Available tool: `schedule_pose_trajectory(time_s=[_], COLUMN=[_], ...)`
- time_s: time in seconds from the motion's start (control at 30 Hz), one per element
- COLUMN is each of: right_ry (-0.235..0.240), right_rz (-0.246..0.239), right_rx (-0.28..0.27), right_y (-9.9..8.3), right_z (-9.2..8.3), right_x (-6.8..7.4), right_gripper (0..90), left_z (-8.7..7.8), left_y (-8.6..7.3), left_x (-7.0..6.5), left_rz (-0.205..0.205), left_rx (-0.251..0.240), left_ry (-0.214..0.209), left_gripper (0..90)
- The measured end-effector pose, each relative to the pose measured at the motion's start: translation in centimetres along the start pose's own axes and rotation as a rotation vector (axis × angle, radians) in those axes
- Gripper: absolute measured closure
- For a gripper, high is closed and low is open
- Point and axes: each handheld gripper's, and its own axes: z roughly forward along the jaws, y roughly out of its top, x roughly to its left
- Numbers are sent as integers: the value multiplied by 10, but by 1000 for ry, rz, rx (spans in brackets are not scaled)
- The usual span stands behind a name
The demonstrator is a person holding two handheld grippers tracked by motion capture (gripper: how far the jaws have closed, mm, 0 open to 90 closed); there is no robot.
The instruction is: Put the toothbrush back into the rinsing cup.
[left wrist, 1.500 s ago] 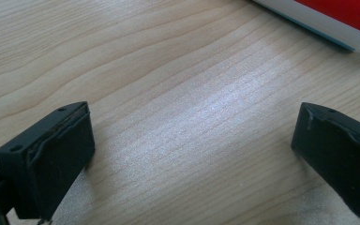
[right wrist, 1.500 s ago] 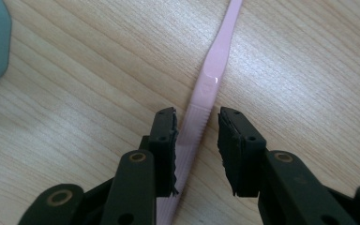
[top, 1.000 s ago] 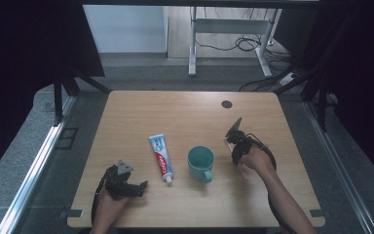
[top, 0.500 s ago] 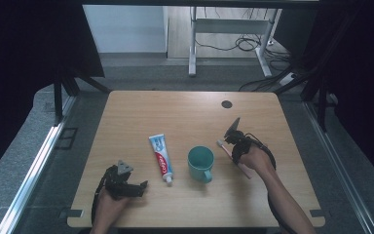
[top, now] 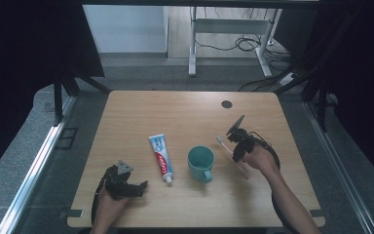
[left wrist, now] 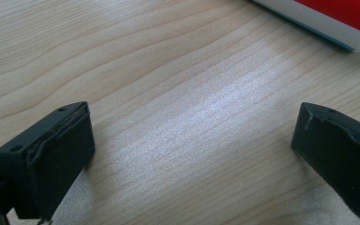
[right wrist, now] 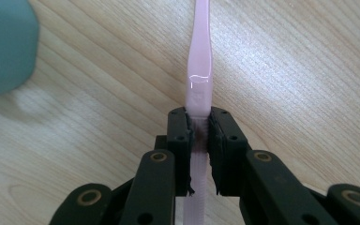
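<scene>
Right gripper (right wrist: 198, 140): we see it clamped on a pink toothbrush (right wrist: 200, 61), right of the teal mug (top: 200, 164).
Left gripper (top: 135, 186): we see it wide apart, low at the near-left table (top: 175, 112).

wooden table (top: 185, 114), dark disc (top: 226, 104), perhaps a grommet

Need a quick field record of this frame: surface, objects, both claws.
surface: wooden table
toothpaste tube: lying flat, left of the mug
mug: teal, upright, handle toward the person
toothbrush: pink, clamped at its handle
right claw: shut on the toothbrush, right of the mug
left claw: open, holding nothing, low over bare wood at the near left
</scene>
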Motion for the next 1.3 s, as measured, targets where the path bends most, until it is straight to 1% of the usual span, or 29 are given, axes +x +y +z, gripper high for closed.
schedule_pose_trajectory(time_s=[0.1, 0.13, 0.2, 0.27, 0.3, 0.4, 0.43, 0.47, 0.57, 0.6, 0.63, 0.77, 0.8, 0.83, 0.87, 0.9, 1.03, 1.07, 1.1, 1.17, 1.2, 1.23, 1.3], right_ry=[4, 4, 8, 10, 17, 20, 22, 22, 33, 33, 35, 46, 46, 50, 50, 59, 68, 68, 72, 71, 71, 75, 77], right_rz=[0, -2, 2, -4, -7, -10, -8, -8, -8, -8, -11, -15, -15, -14, -14, -14, -16, -16, -24, -28, -28, -30, -36], right_rx=[-19, -36, -42, -60, -79, -95, -112, -112, -150, -150, -170, -203, -203, -219, -219, -238, -276, -276, -299, -322, -322, -345, -372], right_y=[-2, -3, -4, -6, -7, -9, -11, -11, -15, -15, -17, -22, -22, -24, -24, -27, -32, -32, -35, -38, -38, -41, -44], right_z=[-4, -7, -8, -11, -14, -17, -20, -20, -26, -26, -29, -33, -33, -35, -35, -36, -39, -39, -41, -43, -43, -45, -47], right_x=[0, 0, 0, 0, 0, 0, 0, 0, 0, 0, 0, 1, 1, 1, 1, 0, 0, 0, 0, 1, 1, 2, 3], right_gripper=[788, 788, 788, 788, 788, 788, 788, 788, 788, 788, 788, 788, 788, 788, 788, 788, 788, 788, 788, 788, 788, 788, 788], left_z=[0, 0, 0, 0, 0, 0, 0, 0, 0, 0, 0, 0, 0, 0, 0, 0, 0, 0, 0, 0, 0, 0, 0], left_y=[0, 0, 0, 0, 0, 0, 0, 0, 0, 0, 0, 0, 0, 0, 0, 0, 0, 0, 0, 0, 0, 0, 0], left_x=[0, 0, 0, 0, 0, 0, 0, 0, 0, 0, 0, 0, 0, 0, 0, 0, 0, 0, 0, 0, 0, 0, 0], left_rz=[-1, 0, -1, 0, 0, -1, -1, -1, -1, -1, -1, 0, 0, -1, -1, -1, -1, -1, -1, -1, -1, -1, 0], left_rx=[0, 0, 0, 0, 0, 0, 0, 0, 0, 0, 0, 0, 0, 0, 0, 0, -1, -1, 0, 0, 0, 0, 0], left_ry=[0, 0, 0, 0, 0, 0, 0, -1, 0, 0, 0, 0, 0, 0, 0, 0, 0, 0, 0, 0, 0, 0, 0], left_gripper=[0, 0, 0, 0, 0, 0, 0, 0, 0, 0, 0, 0, 0, 0, 0, 0, 0, 0, 0, 0, 0, 0, 0])
